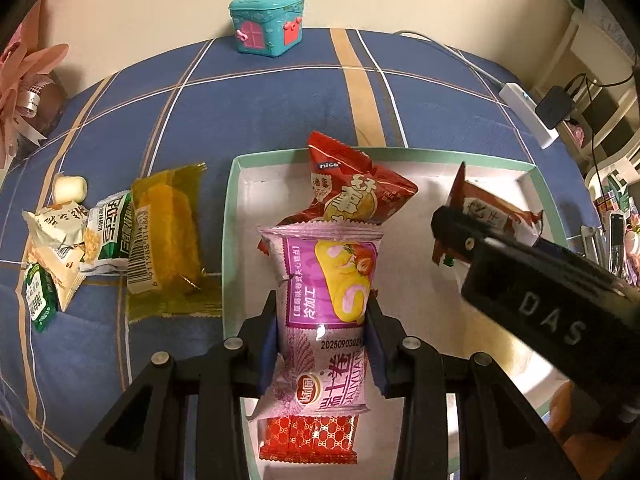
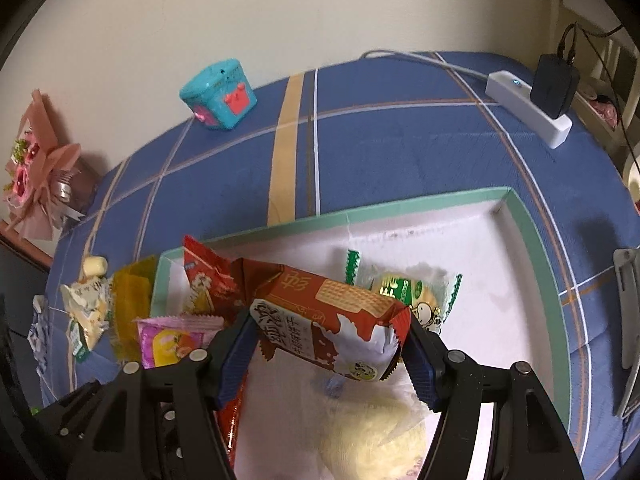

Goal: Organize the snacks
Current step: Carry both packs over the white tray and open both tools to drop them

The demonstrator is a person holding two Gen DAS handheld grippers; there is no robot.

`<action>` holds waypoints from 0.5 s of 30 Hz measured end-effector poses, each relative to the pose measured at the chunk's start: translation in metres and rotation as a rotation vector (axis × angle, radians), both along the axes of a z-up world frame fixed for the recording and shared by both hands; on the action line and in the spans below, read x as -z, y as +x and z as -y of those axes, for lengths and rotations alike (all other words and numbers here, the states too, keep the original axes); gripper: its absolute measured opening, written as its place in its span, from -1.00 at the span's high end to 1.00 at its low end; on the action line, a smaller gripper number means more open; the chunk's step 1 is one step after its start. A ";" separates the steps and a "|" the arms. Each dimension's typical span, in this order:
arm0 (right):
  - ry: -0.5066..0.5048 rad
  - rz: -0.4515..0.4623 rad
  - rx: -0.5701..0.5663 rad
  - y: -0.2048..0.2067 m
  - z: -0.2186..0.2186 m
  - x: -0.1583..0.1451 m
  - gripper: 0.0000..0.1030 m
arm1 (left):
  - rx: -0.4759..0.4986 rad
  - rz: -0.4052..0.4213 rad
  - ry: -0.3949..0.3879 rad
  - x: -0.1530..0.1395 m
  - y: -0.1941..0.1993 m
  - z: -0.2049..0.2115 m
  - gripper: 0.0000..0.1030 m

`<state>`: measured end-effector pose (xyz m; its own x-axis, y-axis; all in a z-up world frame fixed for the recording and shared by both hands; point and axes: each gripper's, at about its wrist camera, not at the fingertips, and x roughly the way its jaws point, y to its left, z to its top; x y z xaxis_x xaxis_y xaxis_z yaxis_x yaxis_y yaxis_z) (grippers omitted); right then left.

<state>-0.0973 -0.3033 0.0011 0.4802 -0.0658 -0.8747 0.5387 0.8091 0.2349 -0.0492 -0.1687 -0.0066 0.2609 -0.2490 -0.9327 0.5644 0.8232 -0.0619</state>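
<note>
My left gripper (image 1: 323,308) is shut on a pink swiss-roll pack (image 1: 320,264), held upright over the left part of a white tray with a green rim (image 1: 230,220). A red snack bag (image 1: 356,196) lies behind the roll pack, and a red patterned pack (image 1: 308,436) lies below it. My right gripper (image 2: 326,354) is shut on a brown-red biscuit pack (image 2: 332,320), gripped by its ends above the tray (image 2: 400,204). A green cartoon pack (image 2: 416,300) and a pale yellow round pack (image 2: 376,436) lie in the tray. In the left wrist view the right gripper (image 1: 452,232) hangs over the tray's right side.
Left of the tray, loose on the blue checked cloth, lie a yellow cake pack (image 1: 168,236), green-and-white packs (image 1: 110,232) and a white candy (image 1: 70,189). A teal toy box (image 1: 267,24) stands by the wall. A power strip (image 1: 524,112) lies far right, a pink bouquet (image 1: 24,80) far left.
</note>
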 end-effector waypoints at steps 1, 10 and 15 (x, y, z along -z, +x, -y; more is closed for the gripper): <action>-0.002 -0.001 -0.001 0.000 -0.001 0.001 -0.40 | 0.000 -0.001 -0.002 0.001 0.001 0.001 0.23; -0.030 -0.018 -0.013 0.001 -0.007 0.004 -0.87 | -0.002 -0.019 -0.017 0.002 0.005 0.001 -0.31; -0.047 -0.015 0.004 -0.001 -0.006 0.002 -1.00 | 0.007 -0.022 -0.025 -0.001 0.004 0.001 -0.65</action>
